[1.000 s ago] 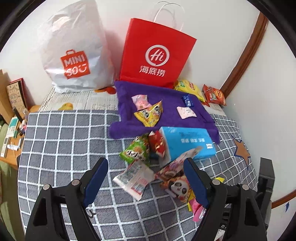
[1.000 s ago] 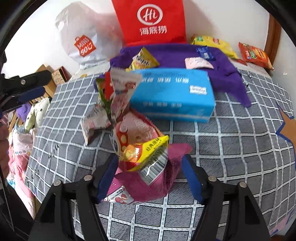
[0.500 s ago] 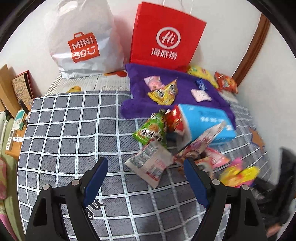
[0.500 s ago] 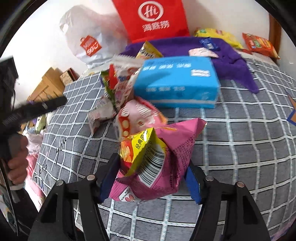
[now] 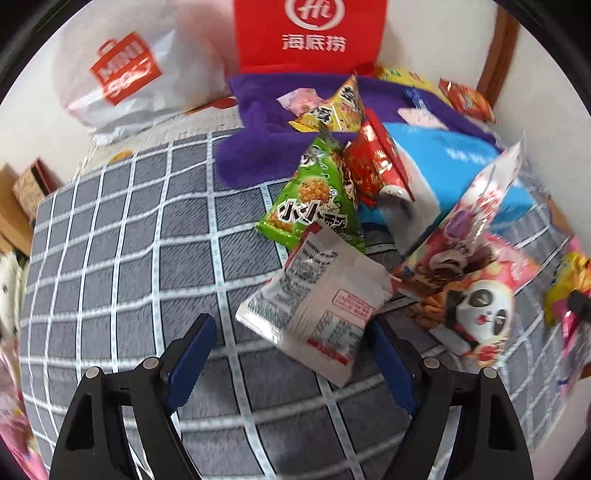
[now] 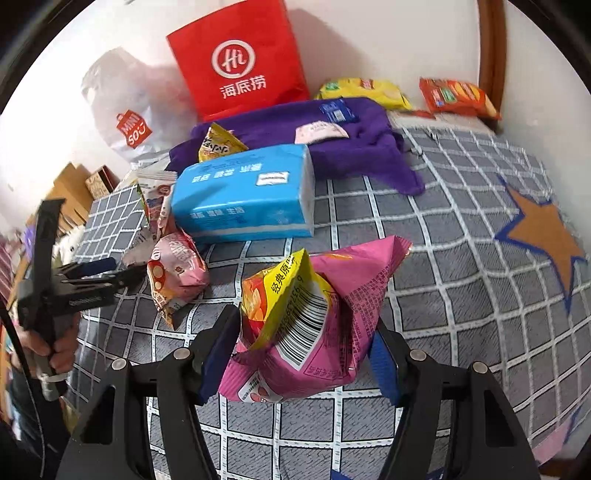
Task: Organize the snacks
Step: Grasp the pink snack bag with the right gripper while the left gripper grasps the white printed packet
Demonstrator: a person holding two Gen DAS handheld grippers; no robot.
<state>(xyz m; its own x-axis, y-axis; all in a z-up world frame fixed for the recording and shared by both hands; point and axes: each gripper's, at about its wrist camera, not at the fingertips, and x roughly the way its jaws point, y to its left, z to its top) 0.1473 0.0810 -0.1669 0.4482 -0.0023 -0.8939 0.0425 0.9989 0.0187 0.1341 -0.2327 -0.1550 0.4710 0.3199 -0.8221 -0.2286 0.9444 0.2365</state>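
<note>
Gripper on your right [image 6: 303, 354] clamps the pink and yellow snack bags [image 6: 314, 314] to clear them, while your left gripper [image 5: 291, 354] hangs wide above the white packet [image 5: 314, 306].

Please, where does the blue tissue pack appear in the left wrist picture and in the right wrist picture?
Left wrist view: the blue tissue pack is at upper right, behind the red snack packet.
Right wrist view: it lies left of centre, above the pink snack bag between the right gripper fingers.
Shared landmark: the red paper bag against the wall.
</note>
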